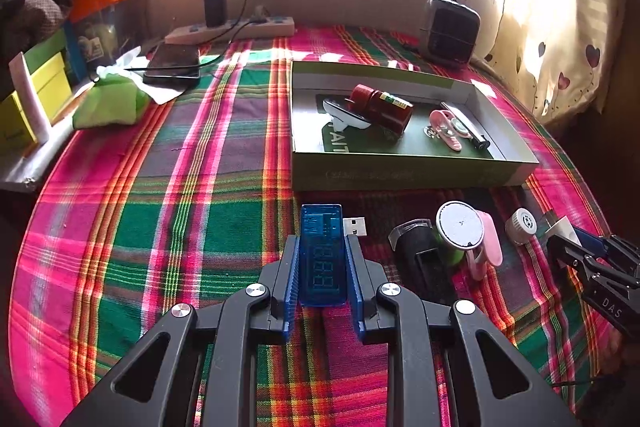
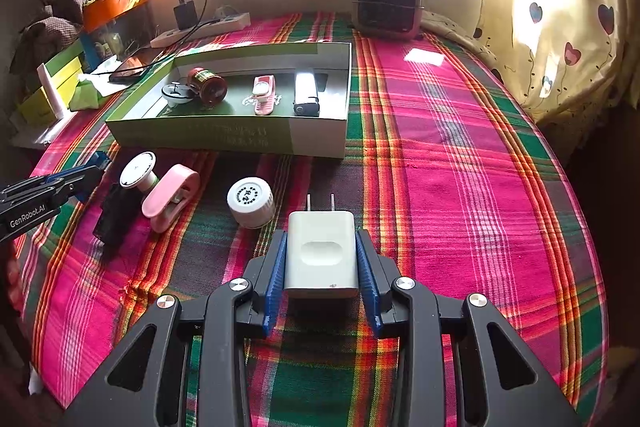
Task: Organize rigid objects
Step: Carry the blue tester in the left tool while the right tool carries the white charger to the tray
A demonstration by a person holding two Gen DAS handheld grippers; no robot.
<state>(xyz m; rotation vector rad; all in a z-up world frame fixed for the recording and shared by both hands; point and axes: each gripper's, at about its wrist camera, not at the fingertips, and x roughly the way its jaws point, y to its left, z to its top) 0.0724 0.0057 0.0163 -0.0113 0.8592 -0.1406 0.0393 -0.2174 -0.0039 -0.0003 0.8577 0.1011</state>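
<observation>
My left gripper (image 1: 322,247) is shut on a blue translucent USB meter (image 1: 322,255) with its metal plug (image 1: 355,226) sticking out to the right. My right gripper (image 2: 321,239) is shut on a white wall charger (image 2: 321,254), prongs pointing away. Both hover over the plaid cloth in front of the green cardboard tray (image 1: 404,175) (image 2: 224,137). In the tray lie a red-brown bottle (image 1: 382,107), a white round piece (image 2: 177,91), a pink clip (image 2: 264,95) and a black-and-silver lighter (image 2: 306,91).
Loose on the cloth between the grippers lie a black holder (image 1: 424,259), a round mirror-topped piece (image 1: 460,229), a pink clip (image 2: 170,203) and a white cap (image 2: 251,202). A phone (image 1: 174,63), power strip (image 1: 232,29) and boxes crowd the far left; a heater (image 2: 388,1) stands behind.
</observation>
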